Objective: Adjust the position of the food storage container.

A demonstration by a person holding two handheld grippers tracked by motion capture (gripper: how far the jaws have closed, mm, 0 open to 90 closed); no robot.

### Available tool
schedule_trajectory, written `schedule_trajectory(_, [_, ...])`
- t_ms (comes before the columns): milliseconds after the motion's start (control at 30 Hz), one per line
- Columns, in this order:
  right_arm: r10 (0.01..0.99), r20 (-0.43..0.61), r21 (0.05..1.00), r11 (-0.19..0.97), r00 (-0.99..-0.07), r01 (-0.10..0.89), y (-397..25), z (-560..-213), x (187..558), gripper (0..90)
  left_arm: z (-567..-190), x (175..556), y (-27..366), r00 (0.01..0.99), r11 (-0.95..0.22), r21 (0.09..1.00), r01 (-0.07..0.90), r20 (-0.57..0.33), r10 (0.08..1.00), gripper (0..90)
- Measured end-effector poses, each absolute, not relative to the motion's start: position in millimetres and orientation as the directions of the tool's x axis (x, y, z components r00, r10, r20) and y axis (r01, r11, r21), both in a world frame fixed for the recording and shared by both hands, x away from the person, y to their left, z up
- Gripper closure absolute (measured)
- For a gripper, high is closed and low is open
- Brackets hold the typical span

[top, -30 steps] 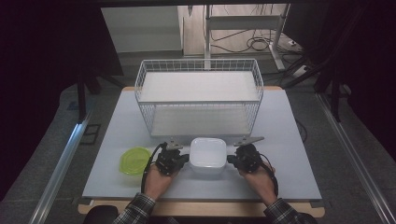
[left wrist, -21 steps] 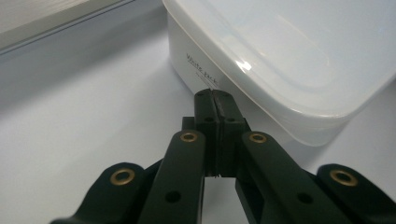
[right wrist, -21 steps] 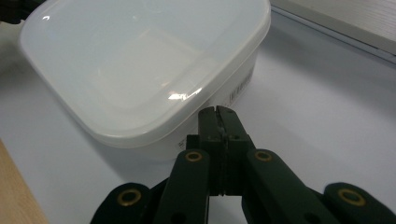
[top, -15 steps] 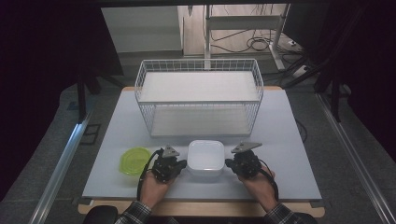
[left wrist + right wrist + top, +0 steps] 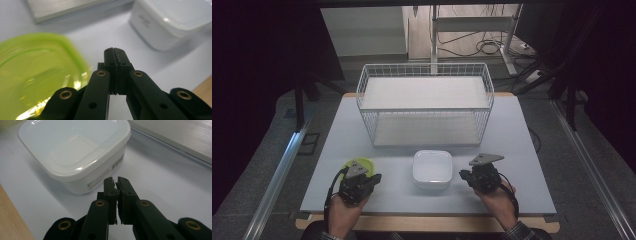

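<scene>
white wire basket (image 5: 425,107), pale table (image 5: 522,150)

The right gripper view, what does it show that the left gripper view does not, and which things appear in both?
The right gripper view alone shows the printed label on the side of the white container, and the right gripper with jaws closed on nothing. The left gripper view alone shows the green lid and the left gripper, jaws also closed and empty. Both show the white container and the light table.
</scene>
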State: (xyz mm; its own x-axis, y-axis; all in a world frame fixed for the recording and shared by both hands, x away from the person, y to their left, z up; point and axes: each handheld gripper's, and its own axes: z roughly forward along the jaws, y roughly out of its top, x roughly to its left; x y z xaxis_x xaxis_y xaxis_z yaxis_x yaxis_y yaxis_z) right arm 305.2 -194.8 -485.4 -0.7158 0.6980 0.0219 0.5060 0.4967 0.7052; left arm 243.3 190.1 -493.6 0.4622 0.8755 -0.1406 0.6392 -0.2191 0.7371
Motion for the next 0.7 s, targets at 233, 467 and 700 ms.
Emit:
schedule_trajectory(233, [0.701, 0.026, 0.705, 0.493, -0.713, 0.51, -196.6, -485.6, 305.5, 84.6, -499.0, 251.5, 203.6, 0.421, -0.208, 0.715, 0.667, -0.132, 0.897, 90.0])
schedule_trajectory(467, [0.699, 0.033, 0.712, 0.486, -0.714, 0.508, -202.5, -483.3, 303.5, 84.6, -502.1, 254.2, 208.6, 0.453, -0.197, 0.72, 0.666, -0.18, 0.873, 89.8])
schedule_trajectory(700, [0.7, -0.001, 0.733, 0.486, -0.715, 0.475, -208.4, -479.1, 298.2, 69.4, -503.0, 252.4, 184.9, 0.547, -0.265, 0.737, 0.622, -0.166, 0.821, 58.2])
